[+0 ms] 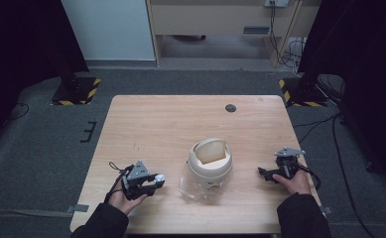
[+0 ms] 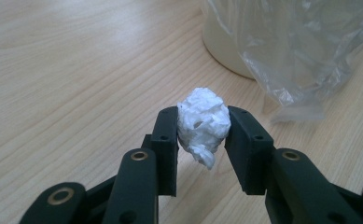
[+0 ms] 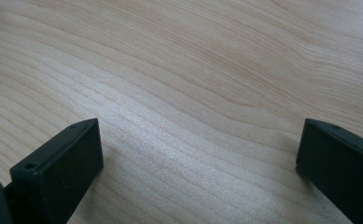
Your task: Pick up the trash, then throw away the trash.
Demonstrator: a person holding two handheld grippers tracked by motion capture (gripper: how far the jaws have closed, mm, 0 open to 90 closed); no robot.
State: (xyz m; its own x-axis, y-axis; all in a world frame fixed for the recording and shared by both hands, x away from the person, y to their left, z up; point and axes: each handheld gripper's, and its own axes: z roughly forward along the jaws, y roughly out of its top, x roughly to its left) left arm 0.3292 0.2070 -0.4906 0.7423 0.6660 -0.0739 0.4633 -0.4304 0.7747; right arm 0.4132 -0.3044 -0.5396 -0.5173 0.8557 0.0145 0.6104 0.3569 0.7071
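My left gripper [image 1: 157, 181] is low over the table's front left, shut on a crumpled white paper ball [image 2: 203, 120] that is squeezed between both pads. The same paper ball [image 1: 159, 178] shows as a small white spot at the jaw tips in the high view. A cream bin [image 1: 210, 158] with a swing lid stands at the table's middle front, and a clear plastic bag [image 1: 194, 187] hangs down its near side. That plastic bag [image 2: 300, 51] lies just beyond the ball in the left gripper view. My right gripper [image 1: 263, 172] rests at the front right, jaws wide open over bare wood.
The wooden table [image 1: 170, 119] has a dark round cable hole [image 1: 230, 108] near its far edge. Grey carpet surrounds it, with two black stands on striped bases [image 1: 76, 91] beyond the far corners.
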